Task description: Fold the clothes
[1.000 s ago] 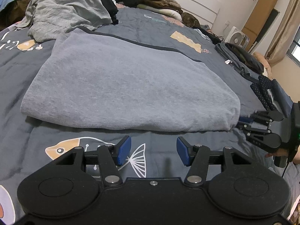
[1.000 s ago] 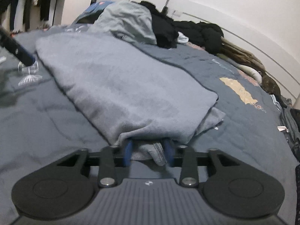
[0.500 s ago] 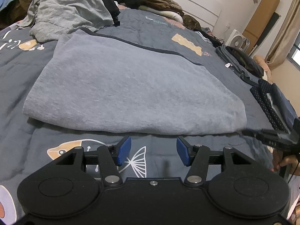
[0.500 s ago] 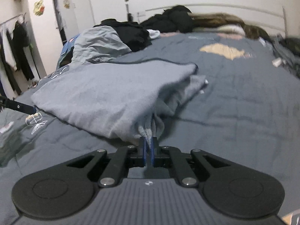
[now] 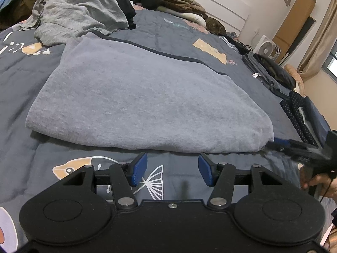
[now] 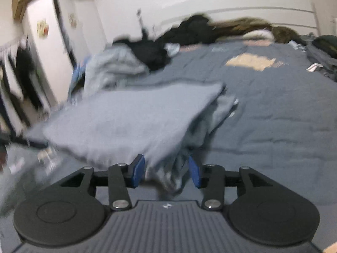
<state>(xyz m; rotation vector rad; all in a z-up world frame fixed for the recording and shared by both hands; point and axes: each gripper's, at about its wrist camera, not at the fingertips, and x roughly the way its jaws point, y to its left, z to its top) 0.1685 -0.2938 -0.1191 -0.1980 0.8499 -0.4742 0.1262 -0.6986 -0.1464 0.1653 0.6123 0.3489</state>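
Note:
A folded grey garment point(image 5: 147, 101) lies flat on the dark grey bedspread point(image 5: 185, 40). My left gripper point(image 5: 172, 170) hovers open just in front of the garment's near edge, with nothing between its blue pads point(image 5: 139, 169). In the left wrist view my right gripper point(image 5: 292, 146) sits at the garment's near right corner, held by a hand point(image 5: 316, 181). The right wrist view is blurred. There my right gripper point(image 6: 166, 172) stands open, with the rumpled corner of the garment point(image 6: 126, 126) lying loose between the parted pads point(image 6: 194, 175).
A heap of grey and black clothes point(image 5: 80, 10) sits at the far left of the bed. Folded dark clothes point(image 5: 271, 71) and a dotted dark garment point(image 5: 299, 113) lie along the right edge. A white fan point(image 5: 266, 49) stands beyond the bed. A white wardrobe point(image 6: 48, 48) is at the left.
My right gripper, shut on the garment's corner half a second ago, has opened and its view has swung. The left gripper has barely moved.

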